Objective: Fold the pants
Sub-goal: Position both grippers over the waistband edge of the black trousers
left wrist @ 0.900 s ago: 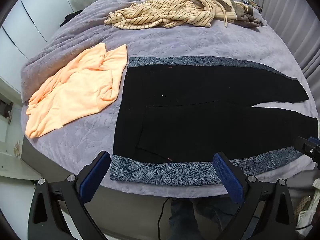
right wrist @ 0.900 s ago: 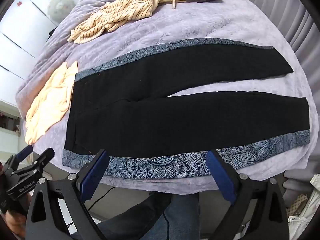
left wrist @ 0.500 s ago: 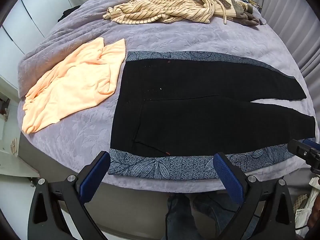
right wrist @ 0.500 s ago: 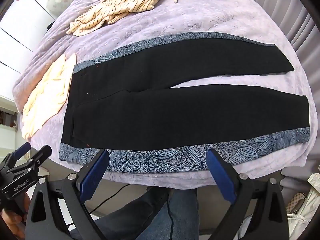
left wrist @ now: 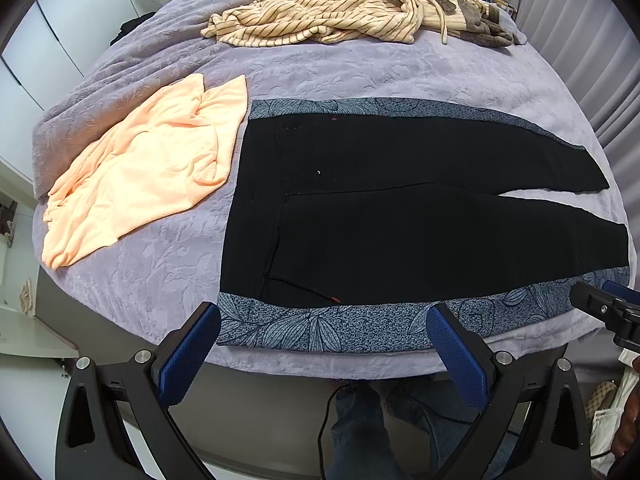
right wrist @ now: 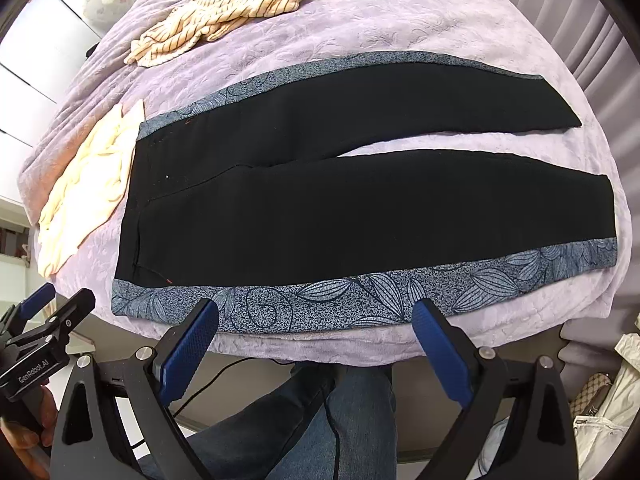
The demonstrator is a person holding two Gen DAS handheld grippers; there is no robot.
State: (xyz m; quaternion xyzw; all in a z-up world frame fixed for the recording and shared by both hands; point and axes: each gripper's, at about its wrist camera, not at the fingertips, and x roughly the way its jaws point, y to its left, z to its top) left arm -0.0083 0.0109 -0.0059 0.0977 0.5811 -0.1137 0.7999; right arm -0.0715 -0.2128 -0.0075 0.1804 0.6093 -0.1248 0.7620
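On the left side of the bed (left wrist: 360, 76), a peach top (left wrist: 140, 168) lies crumpled on the lilac cover, its right edge touching the waistband end of the pants (left wrist: 400, 208); the right wrist view shows the same top (right wrist: 88, 184) paler, again against the waist of the pants (right wrist: 340, 208). The pants lie flat and unfolded across the near part of the bed (right wrist: 400, 32), black with a blue leaf-print band along each outer seam, waist to the left and legs running right, the two legs parted by a narrow wedge of cover near the cuffs. The near print band runs along the bed's front edge. Farther back, a striped cream garment (left wrist: 332, 16) sits in a heap, well apart from the pants, with a brown item (left wrist: 480, 28) just beside it to the right; the right wrist view also catches the striped garment (right wrist: 224, 12). The left gripper (left wrist: 322, 344) hovers off the front edge near the waist, its blue pads (left wrist: 188, 354) spread wide and holding nothing. The right gripper (right wrist: 316, 340) hangs off the same edge farther along the near leg, jaws likewise spread wide and empty. Each gripper shows at the margin of the other's view, the right gripper (left wrist: 608, 310) at the cuff end and the left gripper (right wrist: 44, 316) at the waist corner. Below the bed edge, the person's jeans (right wrist: 340, 420) are visible between the fingers
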